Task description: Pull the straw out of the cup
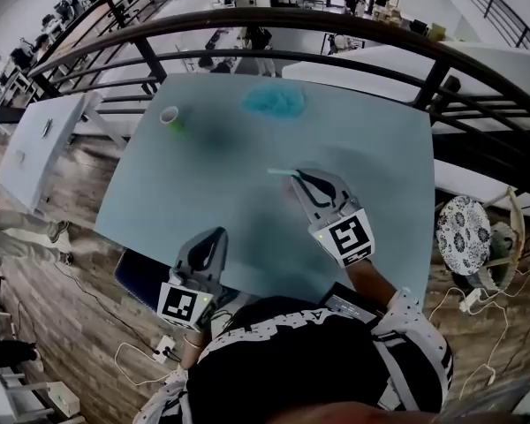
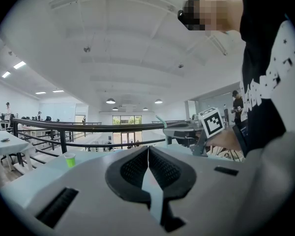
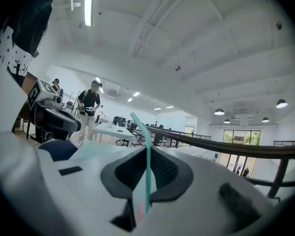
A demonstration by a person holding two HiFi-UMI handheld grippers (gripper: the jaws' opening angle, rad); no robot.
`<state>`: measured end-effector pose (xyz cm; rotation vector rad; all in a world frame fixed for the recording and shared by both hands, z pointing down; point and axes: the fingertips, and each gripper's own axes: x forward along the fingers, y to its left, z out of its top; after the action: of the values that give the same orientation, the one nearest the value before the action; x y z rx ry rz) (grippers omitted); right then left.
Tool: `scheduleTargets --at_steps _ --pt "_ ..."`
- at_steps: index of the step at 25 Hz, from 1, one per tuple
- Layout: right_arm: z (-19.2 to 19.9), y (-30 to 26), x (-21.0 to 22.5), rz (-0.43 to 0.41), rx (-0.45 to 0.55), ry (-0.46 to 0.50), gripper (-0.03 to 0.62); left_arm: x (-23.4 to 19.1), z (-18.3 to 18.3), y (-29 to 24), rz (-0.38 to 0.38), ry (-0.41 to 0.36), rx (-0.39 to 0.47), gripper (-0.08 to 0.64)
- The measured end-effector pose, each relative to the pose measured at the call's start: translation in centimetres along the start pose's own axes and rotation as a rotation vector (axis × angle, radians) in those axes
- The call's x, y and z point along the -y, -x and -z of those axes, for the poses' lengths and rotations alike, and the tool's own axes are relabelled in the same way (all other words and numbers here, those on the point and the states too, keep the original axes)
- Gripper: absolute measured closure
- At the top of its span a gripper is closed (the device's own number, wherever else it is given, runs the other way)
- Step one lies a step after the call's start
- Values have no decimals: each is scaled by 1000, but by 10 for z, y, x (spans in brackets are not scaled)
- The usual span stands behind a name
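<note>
Right gripper view shows the right hand-held gripper (image 3: 147,166) with its jaws pressed together on the straw (image 3: 141,125), a thin teal tube that runs up between the pads and bends over at its top end. In the head view this hand-held gripper is over the near right part of the bench (image 1: 380,148). A short length of straw juts from its tip toward the left, in the air and touching nothing else. The left hand-held gripper (image 2: 148,156) has its jaws closed against each other with nothing between them. It hangs at the near edge of the bench, close to the person, and takes no part in the hold. The cup (image 1: 170,117), small and green, stands upright near the far left corner of the bench, well apart from both hand-held grippers, and no straw shows in it. A crumpled blue thing (image 1: 274,102) lies at the far edge, to the right of the cup.

Judging by that, the pull itself is done: the straw is clear of the cup and held by the right side alone. What may be left is only to lay the straw down or carry it off
</note>
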<state>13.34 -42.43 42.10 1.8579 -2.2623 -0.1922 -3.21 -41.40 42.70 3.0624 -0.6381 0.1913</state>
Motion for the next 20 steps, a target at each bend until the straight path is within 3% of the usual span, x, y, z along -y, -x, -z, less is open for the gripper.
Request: scheduleTargets --at_steps 20 --pt "-27 48 -24 -6 33 -21 552 25 -10 18 44 -23 46 546"
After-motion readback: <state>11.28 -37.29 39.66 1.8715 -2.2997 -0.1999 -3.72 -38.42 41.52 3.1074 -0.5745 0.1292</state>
